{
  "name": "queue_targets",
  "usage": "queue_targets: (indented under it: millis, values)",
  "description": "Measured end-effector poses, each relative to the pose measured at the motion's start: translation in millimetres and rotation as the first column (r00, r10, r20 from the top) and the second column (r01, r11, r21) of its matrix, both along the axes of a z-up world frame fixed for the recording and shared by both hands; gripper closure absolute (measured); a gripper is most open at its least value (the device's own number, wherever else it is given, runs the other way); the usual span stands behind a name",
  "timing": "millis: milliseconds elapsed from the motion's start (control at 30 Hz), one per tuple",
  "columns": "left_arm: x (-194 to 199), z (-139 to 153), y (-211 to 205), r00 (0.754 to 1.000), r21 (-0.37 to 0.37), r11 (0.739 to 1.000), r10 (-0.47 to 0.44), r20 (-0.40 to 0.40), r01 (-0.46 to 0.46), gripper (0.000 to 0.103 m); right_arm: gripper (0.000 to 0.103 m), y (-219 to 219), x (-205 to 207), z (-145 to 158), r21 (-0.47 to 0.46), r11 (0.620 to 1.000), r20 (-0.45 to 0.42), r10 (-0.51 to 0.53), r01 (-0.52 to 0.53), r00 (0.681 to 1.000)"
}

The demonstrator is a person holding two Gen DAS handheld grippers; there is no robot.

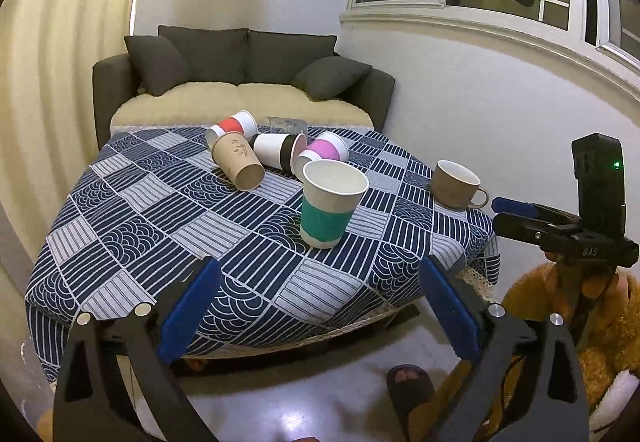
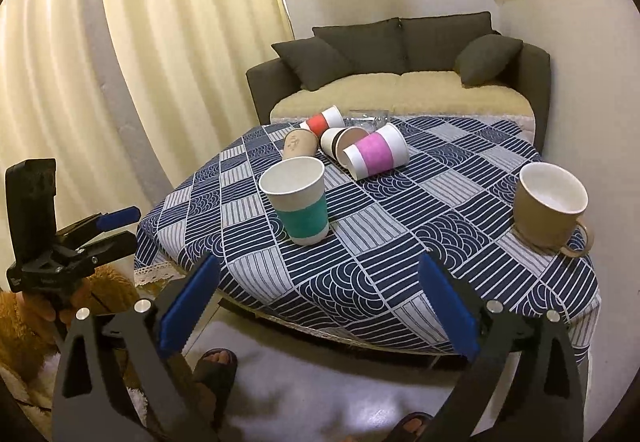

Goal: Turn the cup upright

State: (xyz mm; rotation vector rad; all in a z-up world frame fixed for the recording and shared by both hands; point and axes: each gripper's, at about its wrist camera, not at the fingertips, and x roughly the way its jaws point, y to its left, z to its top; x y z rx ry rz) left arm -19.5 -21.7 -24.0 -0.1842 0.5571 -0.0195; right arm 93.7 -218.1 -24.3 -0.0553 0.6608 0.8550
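Observation:
A paper cup with a teal band (image 1: 331,202) (image 2: 299,200) stands upright near the table's middle. Behind it several paper cups lie on their sides: a brown one (image 1: 238,163) (image 2: 298,143), a red-banded one (image 1: 232,126) (image 2: 322,122), a black-banded one (image 1: 278,149) (image 2: 340,140) and a pink-banded one (image 1: 322,152) (image 2: 376,156). A clear glass (image 1: 286,125) (image 2: 370,118) lies at the far edge. My left gripper (image 1: 320,282) (image 2: 116,228) is open and empty, off the table's near edge. My right gripper (image 2: 320,278) (image 1: 506,214) is open and empty too, near the front edge.
A brown mug (image 1: 456,184) (image 2: 550,208) stands upright at the table's right side. The table has a blue patterned cloth (image 1: 160,210) (image 2: 400,242). A grey sofa (image 1: 240,74) (image 2: 400,58) stands behind it, a curtain to the left. My feet (image 1: 408,382) are on the floor below.

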Motion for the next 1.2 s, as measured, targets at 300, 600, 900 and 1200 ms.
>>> queue_targets:
  millis: [300,600,900,1200]
  values:
    - [2.2,-3.6,-1.4,1.0,0.01,1.0,0.013,-0.024,-0.012,0.006,0.005,3.0,-2.8,-0.3,-0.009,1.0,0.011,0.005,-0.005,1.0]
    - [2.0,-4.4,-1.9,0.999,0.014,1.0,0.016,-0.03,-0.016,0.006,0.005,2.3,-2.5,-1.2,-0.012,1.0,0.008,0.006,-0.006,1.0]
    - [3.8,-5.3,-2.3,0.999,0.017,1.0,0.019,-0.04,-0.019,0.006,0.005,3.1,-1.0,-2.5,-0.017,1.0,0.007,0.009,-0.009,1.0]
    - [4.5,-5.7,-3.1,0.999,0.022,1.0,0.013,-0.04,-0.012,0.006,0.005,6.3,-1.0,-4.5,-0.028,1.0,0.008,0.014,-0.014,1.0]
